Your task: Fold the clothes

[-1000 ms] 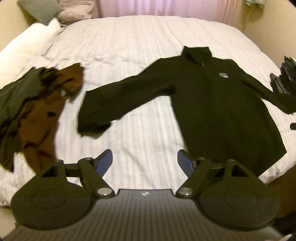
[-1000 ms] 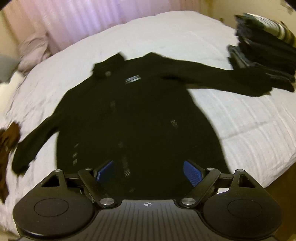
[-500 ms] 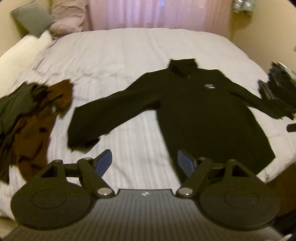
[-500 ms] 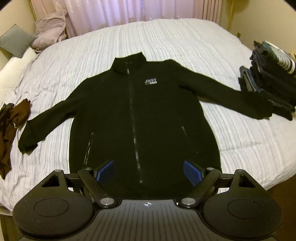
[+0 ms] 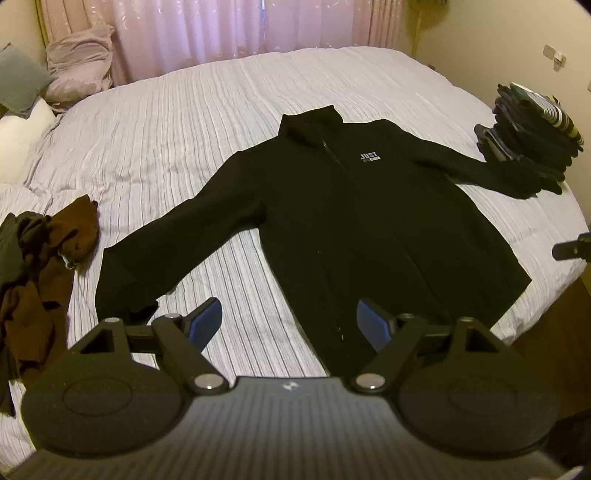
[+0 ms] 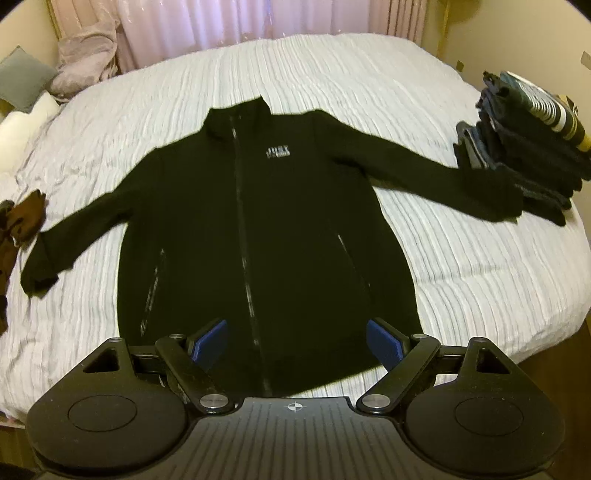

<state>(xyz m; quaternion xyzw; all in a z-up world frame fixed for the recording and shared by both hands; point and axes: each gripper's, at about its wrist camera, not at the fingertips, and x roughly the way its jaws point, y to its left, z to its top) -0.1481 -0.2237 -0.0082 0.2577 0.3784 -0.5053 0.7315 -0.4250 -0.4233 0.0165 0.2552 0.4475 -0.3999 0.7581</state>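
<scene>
Right now a black jacket (image 6: 258,229) lies spread flat, front up, on the bed (image 6: 461,266), which has a pale striped cover. Its collar points toward the pink curtains (image 5: 229,33) at the far side, the zip runs down its middle, and a small white logo (image 5: 370,157) sits on the chest. Both sleeves are stretched out to the sides. The cuff of one sleeve reaches a pile of folded dark clothes (image 6: 532,147) at the right edge of the bed and looks to be touching it. The other cuff ends near a crumpled heap of brown and dark green clothes (image 5: 40,258) on the left side, a little apart from it.

Both tools hang above the near edge of the bed, tilted down at the jacket. The left gripper (image 5: 290,323) has its jaws wide apart with nothing between the blue pads (image 5: 207,323); through the gap I see striped cover and the jacket's lower left part. The right gripper (image 6: 295,343) is also spread wide and empty, hovering over the jacket's hem near the zip.

A grey cushion (image 6: 20,75), a white pillow (image 5: 20,127) and some bundled pinkish cloth (image 5: 79,62) sit at the far left corner.
</scene>
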